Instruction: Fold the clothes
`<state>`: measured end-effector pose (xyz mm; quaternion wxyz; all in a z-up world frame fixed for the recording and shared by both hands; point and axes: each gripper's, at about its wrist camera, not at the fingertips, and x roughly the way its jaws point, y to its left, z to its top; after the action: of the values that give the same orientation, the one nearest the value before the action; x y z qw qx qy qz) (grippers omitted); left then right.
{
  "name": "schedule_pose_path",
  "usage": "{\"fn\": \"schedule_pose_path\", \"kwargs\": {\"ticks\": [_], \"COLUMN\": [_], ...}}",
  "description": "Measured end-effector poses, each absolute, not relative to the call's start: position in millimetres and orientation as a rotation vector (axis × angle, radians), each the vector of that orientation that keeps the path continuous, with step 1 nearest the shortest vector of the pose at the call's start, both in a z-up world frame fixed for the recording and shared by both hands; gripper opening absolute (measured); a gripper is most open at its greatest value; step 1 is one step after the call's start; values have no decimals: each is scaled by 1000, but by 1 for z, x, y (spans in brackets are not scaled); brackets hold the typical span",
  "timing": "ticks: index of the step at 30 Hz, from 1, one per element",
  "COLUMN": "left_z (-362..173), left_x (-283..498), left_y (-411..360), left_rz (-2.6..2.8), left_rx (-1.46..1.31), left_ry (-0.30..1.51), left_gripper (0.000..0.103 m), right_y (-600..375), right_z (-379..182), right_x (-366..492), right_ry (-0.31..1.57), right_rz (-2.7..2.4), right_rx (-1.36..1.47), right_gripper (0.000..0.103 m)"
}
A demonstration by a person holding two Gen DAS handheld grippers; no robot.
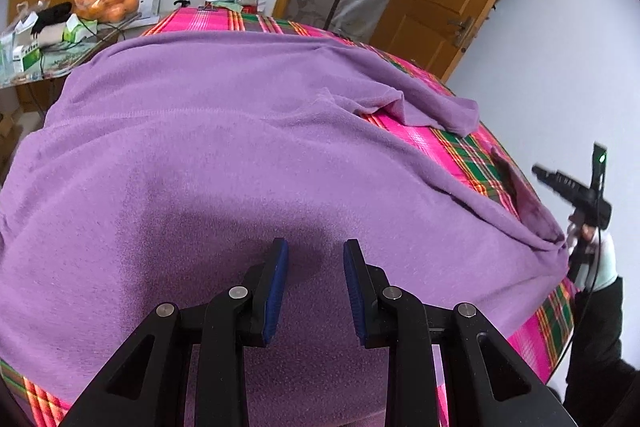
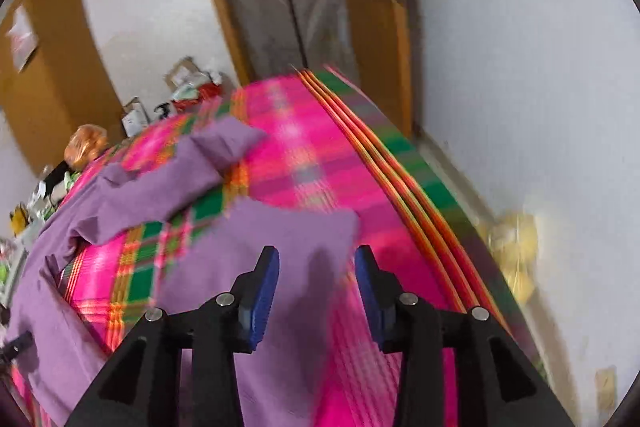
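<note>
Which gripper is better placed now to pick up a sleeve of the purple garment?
Probably right: the right gripper is open directly over a sleeve end, while the left gripper is open over the purple garment body.

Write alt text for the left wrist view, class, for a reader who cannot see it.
An open left gripper hovers just above a purple garment spread over a pink plaid cloth, one sleeve lying out to the right. At the right edge a gloved hand holds the right gripper.
</note>
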<state>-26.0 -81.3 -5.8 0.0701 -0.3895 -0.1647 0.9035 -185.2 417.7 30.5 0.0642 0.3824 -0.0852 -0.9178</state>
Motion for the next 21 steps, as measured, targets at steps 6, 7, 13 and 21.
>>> {"fn": "schedule_pose_path", "kwargs": {"ticks": [6,7,13,21], "left_z": [-6,-5,-5,-5], "left_x": [-26,-25,-24,-24], "left_y": [-83,-83,-84,-86], "left_rz": [2710,2711,2713,2706], "left_rx": [-1168,-1168,-1170,-1166], "left_ry": [-521,-520,-515,-532], "left_gripper": [29,29,29,29], "right_y": [427,424,408,457], "right_z": [12,14,13,33], "right_x": [-182,-185,-209,-176], "right_ry": [-295,-289,-207,-393], "right_rz": [-2692,-2691,-2679,-2868], "right_rx": [1248,1239,1261,1158], "right_gripper": [41,41,40,3]}}
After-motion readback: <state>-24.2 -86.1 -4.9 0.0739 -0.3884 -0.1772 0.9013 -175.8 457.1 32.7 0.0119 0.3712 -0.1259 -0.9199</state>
